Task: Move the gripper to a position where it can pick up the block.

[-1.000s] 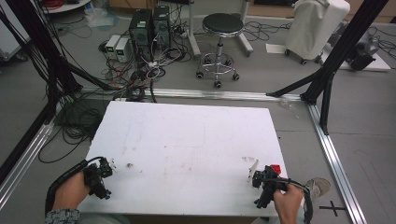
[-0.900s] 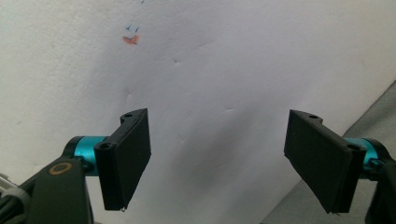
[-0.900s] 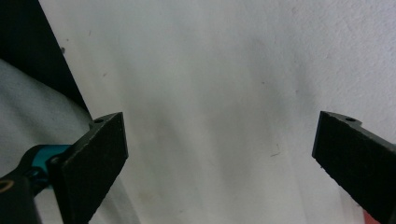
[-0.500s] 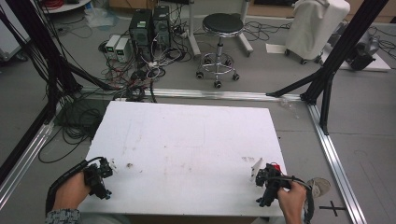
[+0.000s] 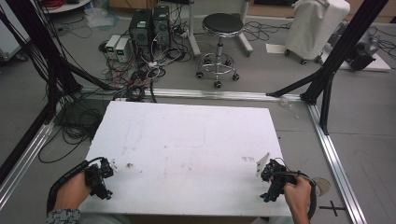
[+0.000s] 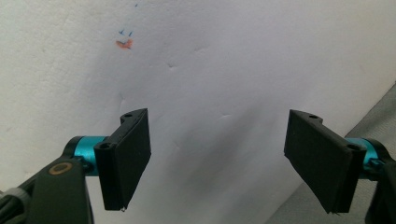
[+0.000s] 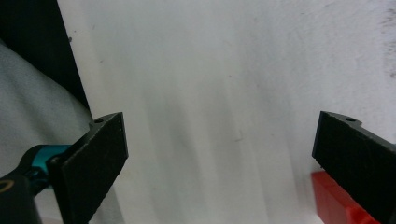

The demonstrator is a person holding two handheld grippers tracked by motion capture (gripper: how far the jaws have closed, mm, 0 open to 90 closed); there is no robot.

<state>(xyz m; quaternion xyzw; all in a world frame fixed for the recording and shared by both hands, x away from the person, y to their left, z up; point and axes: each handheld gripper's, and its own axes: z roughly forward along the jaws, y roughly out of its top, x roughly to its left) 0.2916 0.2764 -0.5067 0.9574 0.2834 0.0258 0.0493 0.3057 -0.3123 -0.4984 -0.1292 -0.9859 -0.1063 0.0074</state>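
My left gripper (image 5: 103, 171) hovers over the near left corner of the white table (image 5: 187, 140). Its jaws stand wide open with nothing between them (image 6: 218, 140). Orange and blue marks (image 6: 124, 43) lie on the table ahead of it. My right gripper (image 5: 271, 171) is at the near right corner, jaws also wide open and empty (image 7: 223, 140). A small red block (image 7: 334, 198) lies on the table at the foot of its right jaw, partly hidden behind it.
Just beyond the right gripper stands a small pale three-cornered piece (image 5: 263, 163). The table's edge and grey floor (image 6: 336, 126) run close to the left gripper. Behind the table are a stool (image 5: 222, 28), computer boxes (image 5: 149, 28) and tangled cables (image 5: 79, 121).
The red block showed beside the right gripper's head a second ago; the gripper has shifted slightly and covers it in the high view. The left hand has stayed put.
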